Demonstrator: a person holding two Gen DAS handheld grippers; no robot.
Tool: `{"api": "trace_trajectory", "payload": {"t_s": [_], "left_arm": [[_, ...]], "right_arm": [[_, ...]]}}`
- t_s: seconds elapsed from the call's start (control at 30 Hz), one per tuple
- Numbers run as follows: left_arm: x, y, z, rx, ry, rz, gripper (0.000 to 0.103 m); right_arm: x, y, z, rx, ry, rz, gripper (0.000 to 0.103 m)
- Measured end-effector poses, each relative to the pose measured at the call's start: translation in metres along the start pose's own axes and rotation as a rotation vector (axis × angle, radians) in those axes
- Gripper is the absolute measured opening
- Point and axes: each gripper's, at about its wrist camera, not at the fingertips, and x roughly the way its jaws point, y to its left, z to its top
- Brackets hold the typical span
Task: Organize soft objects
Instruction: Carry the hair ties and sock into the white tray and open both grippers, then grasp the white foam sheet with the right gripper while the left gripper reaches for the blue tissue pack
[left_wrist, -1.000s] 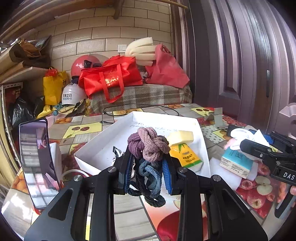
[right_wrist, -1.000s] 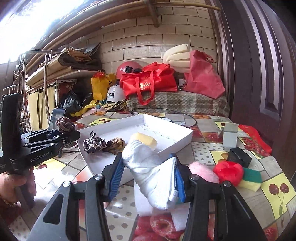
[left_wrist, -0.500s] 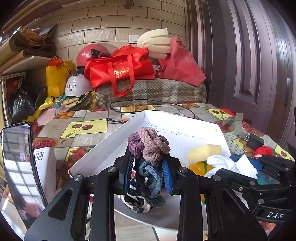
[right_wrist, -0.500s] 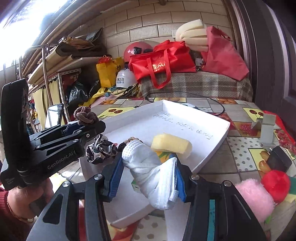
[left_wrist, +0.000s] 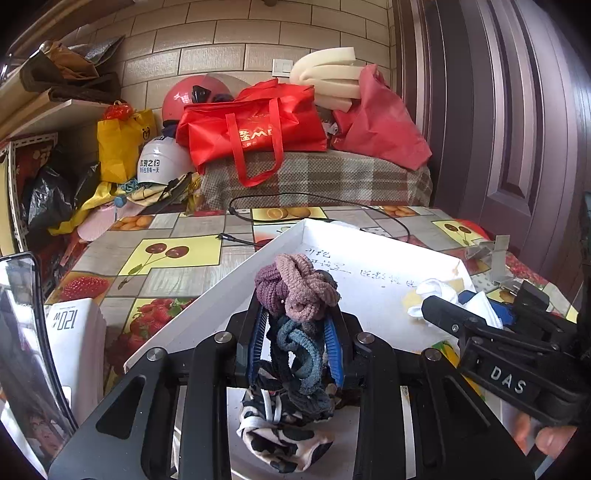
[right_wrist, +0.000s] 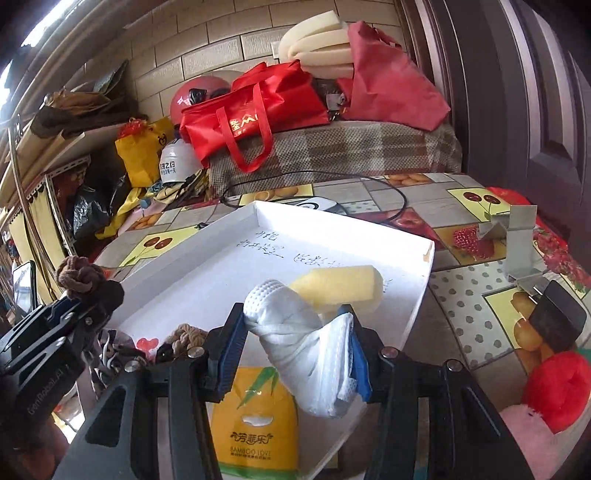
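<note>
Tray (right_wrist: 413, 295): both grippers have moved over it; release looks next.
Right gripper (right_wrist: 295, 343): clenched on a white sock (right_wrist: 306, 354), above the sponge (right_wrist: 340, 291).
Left gripper (left_wrist: 295, 343): clamped on hair ties (left_wrist: 295, 295), apparently above a patterned scrunchie (left_wrist: 284, 439).

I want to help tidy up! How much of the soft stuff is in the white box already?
Already in the white cardboard tray: a yellow foam sponge, a yellow tissue pack and a black-and-white fabric scrunchie. In hand: the left gripper clamps a bundle of knotted elastic hair ties, and the right gripper clamps a rolled white sock, both over the tray. Left on the table: a red plush ball and a pink fluffy pom-pom.
</note>
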Motion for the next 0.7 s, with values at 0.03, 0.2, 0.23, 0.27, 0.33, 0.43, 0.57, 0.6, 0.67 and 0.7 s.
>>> {"api": "trace_trajectory", "payload": {"t_s": [0.03, 0.2, 0.23, 0.27, 0.33, 0.43, 0.57, 0.6, 0.67, 0.7], "left_arm": [[0.003, -0.002, 0.001, 0.006, 0.003, 0.005, 0.029], [0.002, -0.004, 0.001, 0.010, -0.018, 0.065, 0.040], [0.000, -0.002, 0.001, -0.001, -0.029, 0.089, 0.045], [-0.002, 0.001, 0.000, -0.017, -0.038, 0.114, 0.058], [-0.003, 0.008, 0.000, -0.056, -0.047, 0.151, 0.079], [-0.002, 0.017, -0.001, -0.102, -0.041, 0.162, 0.095], [-0.006, 0.022, -0.002, -0.133, -0.056, 0.184, 0.103], [-0.007, 0.022, -0.002, -0.134, -0.058, 0.187, 0.103], [-0.007, 0.021, -0.002, -0.130, -0.062, 0.193, 0.103], [-0.007, 0.020, -0.001, -0.128, -0.063, 0.195, 0.103]], "right_arm": [[-0.002, 0.004, 0.000, -0.009, -0.011, 0.007, 0.050], [-0.009, 0.025, 0.000, -0.085, -0.066, 0.015, 0.060], [-0.010, 0.026, 0.001, -0.085, -0.074, 0.006, 0.062], [-0.011, 0.024, 0.001, -0.074, -0.077, 0.000, 0.069], [-0.009, 0.017, 0.003, -0.037, -0.073, -0.009, 0.080], [-0.008, 0.009, 0.004, 0.001, -0.073, -0.006, 0.088], [-0.011, 0.010, 0.004, -0.001, -0.093, -0.021, 0.103], [-0.013, 0.011, 0.003, -0.004, -0.102, -0.023, 0.103], [-0.016, 0.014, 0.002, -0.015, -0.115, -0.028, 0.103], [-0.017, 0.014, 0.002, -0.017, -0.120, -0.035, 0.103]]}}
